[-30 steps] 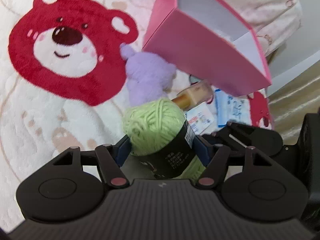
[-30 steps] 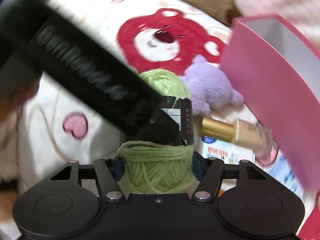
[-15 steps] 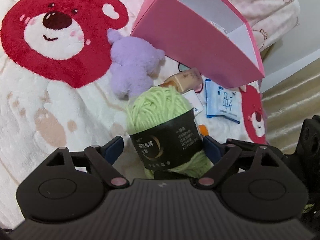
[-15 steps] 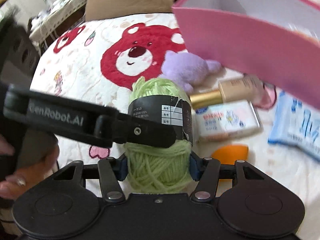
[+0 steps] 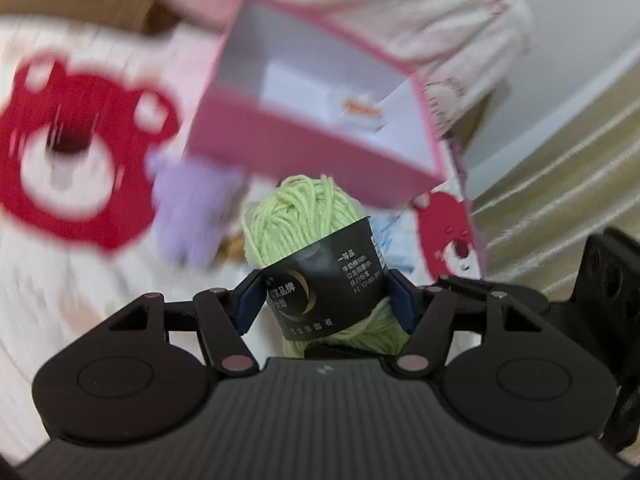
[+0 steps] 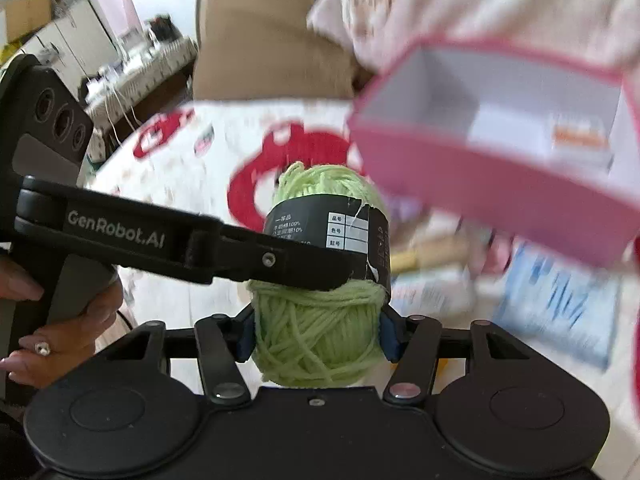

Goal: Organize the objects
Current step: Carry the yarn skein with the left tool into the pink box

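Yarn ball point(image 5: 304, 216), light green with one black paper band point(image 5: 332, 280), count one, sits between both grippers at once. Left gripper point(image 5: 323, 298): its jaws have just been closing and both blue pads now press the band from either side. Right gripper point(image 6: 318, 338): narrowed onto the bare yarn below the band, pads against the strands on both sides. In the right wrist view one left-gripper finger point(image 6: 224, 248) lies across the front of the ball at band height, and a hand point(image 6: 60, 332) grips that tool's handle at the left edge. Ball is clear of the bedspread point(image 5: 60, 288), in front of and below one pink box point(image 5: 304, 148), which stands open with a white interior; one small card or packet with orange print point(image 6: 580, 136) lies inside it. On the bedspread beneath, blurred: one purple plush toy point(image 5: 188, 208), one gold-capped bottle point(image 6: 432, 254), two pale blue-printed packets point(image 6: 560, 300). Red bear prints on the cover: two visible in the left wrist view.
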`<state>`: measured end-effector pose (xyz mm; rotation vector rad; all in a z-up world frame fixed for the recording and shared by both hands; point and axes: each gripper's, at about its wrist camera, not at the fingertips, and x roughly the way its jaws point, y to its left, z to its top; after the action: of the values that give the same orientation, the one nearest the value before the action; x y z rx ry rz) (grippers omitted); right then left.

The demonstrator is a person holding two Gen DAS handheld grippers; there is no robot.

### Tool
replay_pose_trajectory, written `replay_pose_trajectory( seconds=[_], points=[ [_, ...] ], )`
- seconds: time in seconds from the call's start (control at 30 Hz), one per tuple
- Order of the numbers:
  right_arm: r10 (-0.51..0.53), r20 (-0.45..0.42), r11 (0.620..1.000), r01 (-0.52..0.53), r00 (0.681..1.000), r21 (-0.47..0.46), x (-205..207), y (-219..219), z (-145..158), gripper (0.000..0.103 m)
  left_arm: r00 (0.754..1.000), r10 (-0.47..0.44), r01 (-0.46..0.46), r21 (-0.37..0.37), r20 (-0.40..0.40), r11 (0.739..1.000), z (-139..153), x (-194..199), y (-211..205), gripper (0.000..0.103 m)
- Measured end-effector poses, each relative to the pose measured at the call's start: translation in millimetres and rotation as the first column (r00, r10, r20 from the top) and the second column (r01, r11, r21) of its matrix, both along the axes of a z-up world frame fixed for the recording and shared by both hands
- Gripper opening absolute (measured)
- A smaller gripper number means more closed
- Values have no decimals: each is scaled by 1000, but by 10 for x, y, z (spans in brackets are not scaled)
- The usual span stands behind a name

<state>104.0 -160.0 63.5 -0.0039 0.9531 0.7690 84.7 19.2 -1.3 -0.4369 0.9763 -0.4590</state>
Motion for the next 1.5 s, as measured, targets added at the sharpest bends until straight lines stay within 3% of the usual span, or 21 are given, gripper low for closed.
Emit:
replay_pose_trajectory(
  seconds=[0.17,0.3,0.5,0.6,0.87,0.93,1.1,1.23,1.4,1.47,1.5],
  points=[
    [-43,92,999,40,995,26,376,-72,449,63,992,-58,47,102,115,994,565,377,-197,65],
    [-102,78,993,96,992,74,811,-165,526,63,990,-56,39,136,128,990,707,812,-343,66],
    [-199,-46,974,203,979,100,1587,-291,213,63,995,-54,34,223,84,974,521,1526,-690,66],
    [-259,-135,954,275,956,117,1909,-320,-3,63,998,-40,25,256,53,966,350,1842,-788,66],
    [-350,-255,907,394,901,146,2356,-385,-468,62,999,35,-25,212,-42,977,-121,2414,-745,65],
    [-353,-232,917,384,907,108,2379,-275,-485,61,997,51,-37,214,-60,976,-165,2448,-718,65],
    [-376,-92,927,374,922,-38,2352,39,-491,61,988,87,-71,127,-130,989,-245,2501,-601,63],
    [-367,-153,929,369,917,-19,2446,81,-613,66,987,97,-72,190,-130,979,-319,2536,-610,52],
    [-325,-219,939,342,920,43,2415,-37,-627,72,987,102,-73,222,-121,972,-428,2584,-531,47],
    [-328,-175,940,339,928,35,2370,-55,-592,69,990,91,-64,236,-109,970,-444,2577,-528,47],
    [-323,-137,945,328,936,12,2357,-23,-585,56,991,88,-61,248,-99,967,-446,2573,-547,47]
  ],
)
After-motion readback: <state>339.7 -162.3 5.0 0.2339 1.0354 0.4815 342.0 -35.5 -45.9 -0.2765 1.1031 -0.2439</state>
